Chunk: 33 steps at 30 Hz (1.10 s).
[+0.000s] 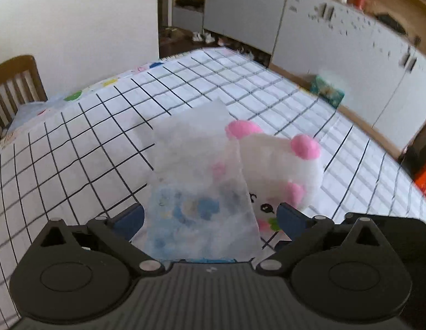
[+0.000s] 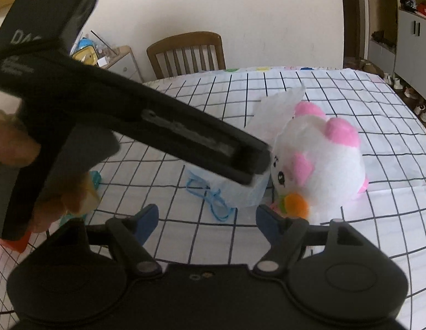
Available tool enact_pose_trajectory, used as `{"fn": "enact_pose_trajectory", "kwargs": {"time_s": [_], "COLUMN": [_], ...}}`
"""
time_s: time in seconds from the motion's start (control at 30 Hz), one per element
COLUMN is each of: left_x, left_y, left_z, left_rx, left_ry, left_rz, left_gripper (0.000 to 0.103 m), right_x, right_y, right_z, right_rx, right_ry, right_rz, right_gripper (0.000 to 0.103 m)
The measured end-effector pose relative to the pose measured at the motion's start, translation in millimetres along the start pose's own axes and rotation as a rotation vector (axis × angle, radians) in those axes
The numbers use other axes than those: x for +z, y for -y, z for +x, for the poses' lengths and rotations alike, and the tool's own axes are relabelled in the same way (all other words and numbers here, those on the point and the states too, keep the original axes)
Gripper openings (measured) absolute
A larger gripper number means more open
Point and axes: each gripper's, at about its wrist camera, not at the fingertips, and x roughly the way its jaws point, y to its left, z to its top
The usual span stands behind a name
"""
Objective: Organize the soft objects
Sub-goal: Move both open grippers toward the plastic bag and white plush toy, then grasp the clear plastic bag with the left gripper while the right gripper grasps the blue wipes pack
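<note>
Checked tablecloth has loads of free room toward its far edge. Plush toy sits mid-table touching a translucent bag; left gripper spread around it, right gripper spread, empty.

Showing white with pink ears on the plush toy, black grid on the white tablecloth, blue print on the translucent bag.

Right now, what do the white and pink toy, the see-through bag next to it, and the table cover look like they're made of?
The toy looks like plush fabric: fuzzy, matte pile. The bag seems a thin, frosted plastic film or a sheer non-woven; the table's grid and its blue print show through it, and a blue drawstring trails from it. The table cover looks like a smooth printed sheet, cloth or vinyl; I cannot tell which.
</note>
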Motion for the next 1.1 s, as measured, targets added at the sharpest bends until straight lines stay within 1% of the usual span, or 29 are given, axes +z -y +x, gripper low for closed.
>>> {"fn": "enact_pose_trajectory", "kwargs": {"time_s": [0.13, 0.2, 0.23, 0.27, 0.3, 0.33, 0.37, 0.4, 0.47, 0.57, 0.83, 0.9, 1.0, 1.1], "left_x": [-1, -1, -1, -2, -1, -1, -2, -3, -4, -4, -12, -13, -13, -11], "left_y": [5, 4, 3, 2, 3, 2, 0, -1, -4, -14, -48, -58, -68, -74], "left_z": [15, 17, 18, 18, 20, 21, 22, 21, 18, 18, 23, 20, 10, 7], "left_rx": [0.027, 0.024, 0.023, 0.025, 0.027, 0.024, 0.018, 0.02, 0.02, 0.025, 0.077, 0.068, 0.039, 0.043], "left_ry": [-0.024, -0.02, -0.021, -0.024, -0.03, -0.035, -0.034, -0.025, -0.005, 0.0, -0.03, -0.028, 0.008, 0.013], "left_rz": [0.038, 0.034, 0.029, 0.026, 0.023, 0.016, 0.011, 0.008, 0.003, -0.024, -0.113, -0.143, -0.178, -0.19], "left_gripper": [0.102, 0.095, 0.083, 0.065, 0.055, 0.041, 0.039, 0.039, 0.025, 0.015, 0.014, 0.014, 0.014, 0.015], "right_x": [-1, 0, -1, -1, -1, -1, -1, 0, 0, 3, 12, 14, 12, 12], "right_y": [1, 3, 3, 4, 4, 5, 5, 4, 3, 4, -3, -7, -8, -3], "right_z": [2, 3, 3, 3, 3, 3, 3, 3, 2, 6, 25, 30, 32, 35], "right_rx": [-0.007, -0.007, -0.007, -0.01, -0.013, -0.013, -0.018, -0.027, -0.042, -0.062, -0.102, -0.108, -0.126, -0.132], "right_ry": [-0.005, -0.005, -0.005, -0.004, -0.003, -0.002, 0.001, 0.006, 0.023, 0.029, 0.032, 0.029, 0.032, 0.027], "right_rz": [-0.004, 0.004, 0.008, 0.01, 0.013, 0.016, 0.018, 0.018, 0.02, 0.033, 0.059, 0.061, 0.062, 0.086], "right_gripper": [0.077, 0.077, 0.077, 0.076, 0.076, 0.076, 0.076, 0.075, 0.075, 0.076, 0.074, 0.074, 0.073, 0.073]}}
